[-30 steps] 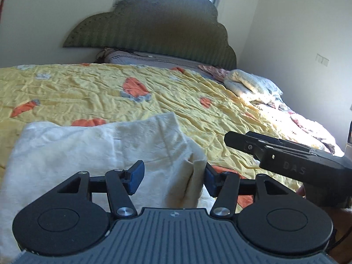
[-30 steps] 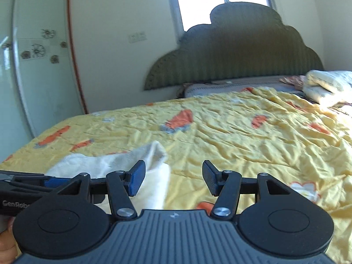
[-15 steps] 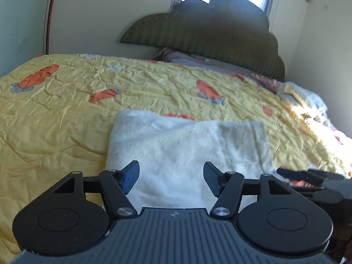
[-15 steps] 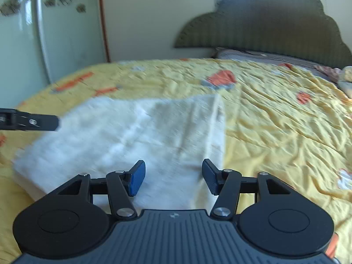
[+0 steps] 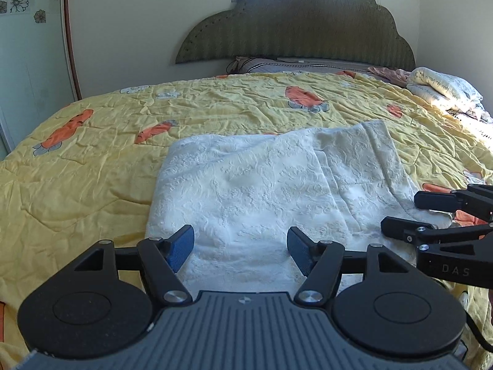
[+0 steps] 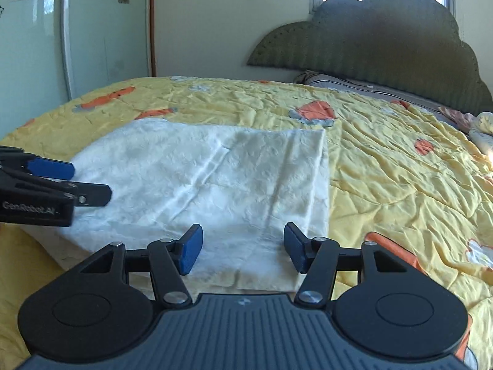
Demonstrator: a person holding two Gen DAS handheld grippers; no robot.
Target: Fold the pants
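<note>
Clearly the white pants lie already folded into a rough rectangle on the yellow carrot-print bedspread, near the foot of the bed and just ahead of both tools. The left gripper hangs over the near edge of the cloth with its blue pads spread wide and nothing between them; the right gripper sits likewise over the near right part, fingers apart and empty. This fabric looks soft, light and limp, with an embossed texture that should give the pads some bite, though stacked layers may slide over one another. An upper layer ends along a diagonal seam, so a pinch there would lift only part of the stack. For any further fold I would take the two near corners, catching all layers at once, and lift them evenly to keep the edges aligned.
</note>
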